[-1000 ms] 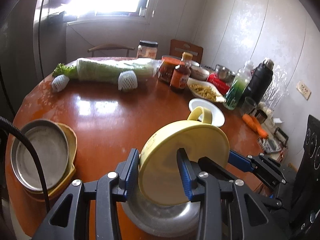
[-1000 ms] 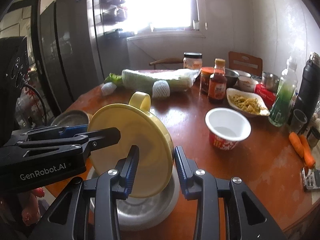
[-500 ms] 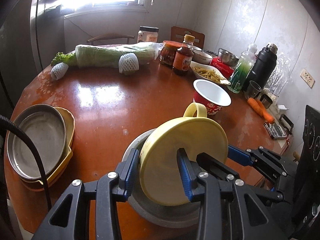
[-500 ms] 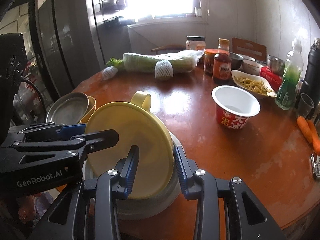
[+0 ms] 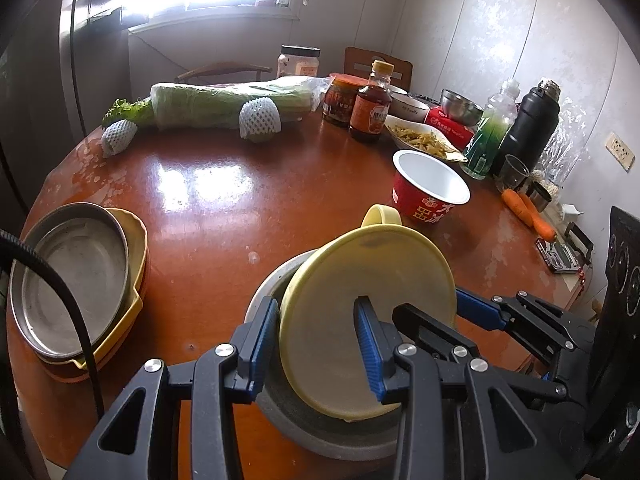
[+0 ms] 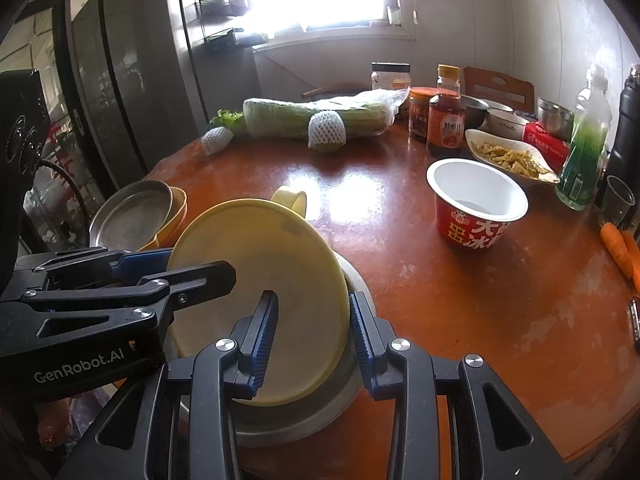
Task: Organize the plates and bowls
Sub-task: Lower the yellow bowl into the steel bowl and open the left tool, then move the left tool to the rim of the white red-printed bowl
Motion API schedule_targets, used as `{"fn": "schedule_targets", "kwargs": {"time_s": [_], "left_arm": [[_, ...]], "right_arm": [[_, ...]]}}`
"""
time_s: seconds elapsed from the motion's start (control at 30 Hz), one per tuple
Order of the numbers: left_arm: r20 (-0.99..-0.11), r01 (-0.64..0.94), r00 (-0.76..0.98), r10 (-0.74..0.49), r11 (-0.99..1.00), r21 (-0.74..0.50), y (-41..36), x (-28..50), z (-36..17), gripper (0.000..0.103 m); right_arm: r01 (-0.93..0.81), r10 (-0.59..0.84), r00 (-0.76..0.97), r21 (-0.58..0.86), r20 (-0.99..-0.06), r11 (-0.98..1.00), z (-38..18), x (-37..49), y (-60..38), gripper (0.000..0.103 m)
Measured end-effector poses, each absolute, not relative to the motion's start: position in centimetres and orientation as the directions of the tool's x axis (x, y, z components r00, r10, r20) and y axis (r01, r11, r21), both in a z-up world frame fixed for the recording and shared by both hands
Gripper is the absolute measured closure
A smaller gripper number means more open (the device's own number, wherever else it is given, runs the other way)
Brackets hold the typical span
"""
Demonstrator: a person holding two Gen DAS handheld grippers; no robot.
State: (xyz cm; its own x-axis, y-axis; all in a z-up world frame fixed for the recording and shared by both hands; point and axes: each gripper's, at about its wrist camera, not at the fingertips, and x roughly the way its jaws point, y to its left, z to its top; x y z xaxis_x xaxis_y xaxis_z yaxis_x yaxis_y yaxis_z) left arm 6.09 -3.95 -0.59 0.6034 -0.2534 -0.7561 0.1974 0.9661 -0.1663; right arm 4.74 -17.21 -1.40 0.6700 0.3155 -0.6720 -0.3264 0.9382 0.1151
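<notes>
A yellow bowl point(image 5: 372, 272) point(image 6: 248, 248) with a loop handle sits tilted inside a grey metal bowl point(image 5: 320, 432) point(image 6: 288, 420), low over the near edge of the round brown table point(image 5: 240, 220). My left gripper point(image 5: 317, 302) is shut on the yellow bowl's left rim, one finger inside and one outside. On the opposite rim my right gripper point(image 6: 313, 296) is shut the same way. Whether the grey bowl rests on the table is hidden. A metal pan nested in yellow bowls point(image 5: 72, 272) point(image 6: 132, 216) stands at the table's left edge.
A red instant-noodle cup point(image 5: 430, 188) stands just beyond the bowls to the right. Behind it are a dish of food point(image 5: 424, 140), a sauce bottle point(image 5: 370, 108), a green bottle, a black flask point(image 5: 528, 128) and carrots point(image 5: 528, 212). Wrapped cabbage point(image 5: 228, 104) lies at the back.
Both grippers have sunk toward the table with the nested bowls held between them and tipped a little further down. Their grip has not changed.
</notes>
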Motion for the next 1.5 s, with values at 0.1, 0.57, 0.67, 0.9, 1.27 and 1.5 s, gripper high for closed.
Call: {"fn": "schedule_targets", "kwargs": {"time_s": [0.1,0.57,0.67,0.9,1.27,1.5], "left_arm": [[-0.758,0.196,0.602,-0.252,0.967,-0.165,-3.9,6.1,-0.7,0.063],[-0.753,0.188,0.615,-0.235,0.971,-0.149,-3.7,5.9,-0.7,0.063],[-0.753,0.187,0.615,-0.234,0.971,-0.149,-3.7,5.8,-0.7,0.063],[-0.748,0.191,0.622,-0.23,0.972,-0.141,-3.7,5.7,-0.7,0.063],[-0.739,0.187,0.64,-0.212,0.975,-0.117,-4.0,5.5,-0.4,0.062],[-0.731,0.19,0.649,-0.212,0.975,-0.115,-4.0,5.5,-0.1,0.055]], "right_arm": [[-0.325,0.316,0.666,0.118,-0.675,0.938,-1.6,4.8,-17.2,0.065],[-0.324,0.3,0.675,0.095,-0.673,0.941,-2.0,4.7,-17.1,0.065],[-0.324,0.303,0.673,0.099,-0.675,0.941,-2.1,4.7,-17.0,0.065],[-0.322,0.311,0.672,0.113,-0.672,0.94,-2.1,4.7,-17.1,0.064],[-0.328,0.338,0.666,0.147,-0.665,0.933,-2.0,4.7,-17.6,0.061],[-0.317,0.333,0.676,0.148,-0.657,0.937,-1.7,4.5,-18.1,0.05]]}}
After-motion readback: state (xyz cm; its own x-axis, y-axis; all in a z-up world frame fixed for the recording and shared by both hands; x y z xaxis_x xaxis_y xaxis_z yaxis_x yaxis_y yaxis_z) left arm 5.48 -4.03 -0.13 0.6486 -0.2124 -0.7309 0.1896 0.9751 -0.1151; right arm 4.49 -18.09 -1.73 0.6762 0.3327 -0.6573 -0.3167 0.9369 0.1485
